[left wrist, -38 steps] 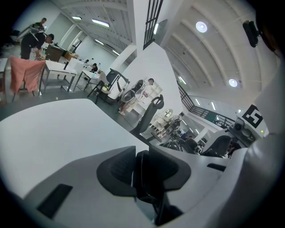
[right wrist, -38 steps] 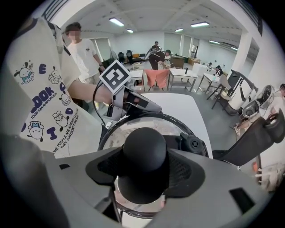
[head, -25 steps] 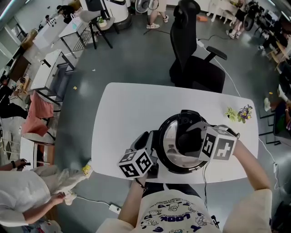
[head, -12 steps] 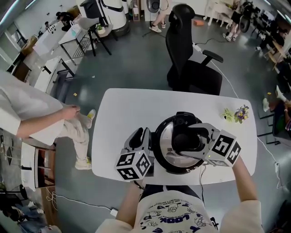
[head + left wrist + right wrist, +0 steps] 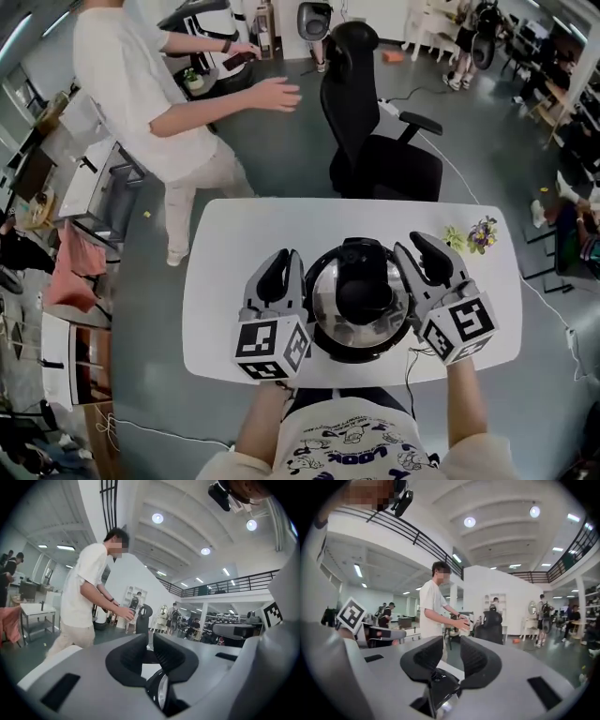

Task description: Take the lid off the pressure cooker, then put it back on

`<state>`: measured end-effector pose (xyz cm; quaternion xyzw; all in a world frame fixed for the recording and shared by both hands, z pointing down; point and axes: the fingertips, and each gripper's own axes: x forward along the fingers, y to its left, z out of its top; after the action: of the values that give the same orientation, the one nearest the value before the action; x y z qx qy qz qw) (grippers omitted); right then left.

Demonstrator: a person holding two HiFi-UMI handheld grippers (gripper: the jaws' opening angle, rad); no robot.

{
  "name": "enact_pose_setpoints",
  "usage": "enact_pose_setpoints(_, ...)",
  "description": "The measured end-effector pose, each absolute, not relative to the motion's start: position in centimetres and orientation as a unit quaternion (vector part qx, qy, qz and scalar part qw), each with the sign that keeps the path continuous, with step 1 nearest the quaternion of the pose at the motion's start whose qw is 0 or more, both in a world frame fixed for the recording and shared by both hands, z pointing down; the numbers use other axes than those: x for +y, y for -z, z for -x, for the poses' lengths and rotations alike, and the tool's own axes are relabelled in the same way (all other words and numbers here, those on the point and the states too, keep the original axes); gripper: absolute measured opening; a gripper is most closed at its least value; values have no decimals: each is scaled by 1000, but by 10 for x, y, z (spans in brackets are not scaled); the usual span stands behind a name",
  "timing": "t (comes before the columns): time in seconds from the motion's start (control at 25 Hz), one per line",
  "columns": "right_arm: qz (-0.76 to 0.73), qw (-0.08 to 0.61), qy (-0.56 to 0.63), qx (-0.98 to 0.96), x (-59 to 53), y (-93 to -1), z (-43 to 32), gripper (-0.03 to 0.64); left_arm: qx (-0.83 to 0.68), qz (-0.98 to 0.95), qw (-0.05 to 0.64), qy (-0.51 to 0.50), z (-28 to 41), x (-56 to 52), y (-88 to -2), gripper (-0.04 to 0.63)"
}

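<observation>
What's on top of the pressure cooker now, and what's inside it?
The shiny lid with its black knob sits on the pressure cooker. The lid covers the pot, so the inside cannot be seen.

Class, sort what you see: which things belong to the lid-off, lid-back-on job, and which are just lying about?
Job: pressure cooker, lid on it, left gripper, right gripper; both grippers' jaws have just been closing, nothing between them.
Lying about: flower sprig on the table, office chair behind it.

Silver-and-black lid [image 5: 330, 302], white table [image 5: 234, 244], black chair [image 5: 380, 164]
</observation>
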<state>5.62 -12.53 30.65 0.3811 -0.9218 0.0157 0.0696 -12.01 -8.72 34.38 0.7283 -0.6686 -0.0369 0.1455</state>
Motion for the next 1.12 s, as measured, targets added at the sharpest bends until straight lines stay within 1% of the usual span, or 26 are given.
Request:
enact_pose_setpoints(0.08, -421, 55, -11, -905, -127, -298, -67, 107, -667, -733, 128, 35, 113, -87, -332, 39)
enact_pose_setpoints(0.16, -443, 47, -8, -895, -126, -294, -72, 94, -665, -737, 114, 35, 108, -87, -323, 28)
enact_pose_setpoints(0.2, -451, 46, -5, -891, -125, -292, -73, 73, -665, -738, 108, 36, 107, -87, -319, 25)
enact_pose_setpoints(0.48, -486, 24, -12, -874, -123, -284, -87, 56, -666, -741, 76, 37, 95, -86, -296, 15)
enact_pose_setpoints(0.92, -513, 10, -15, -858, -120, -288, -89, 11, -667, -742, 57, 40, 96, -86, -292, 14)
enact_pose_setpoints(1.12, -515, 11, -18, -857, -122, -284, -98, 11, -666, -743, 53, 40, 86, -88, -284, 14)
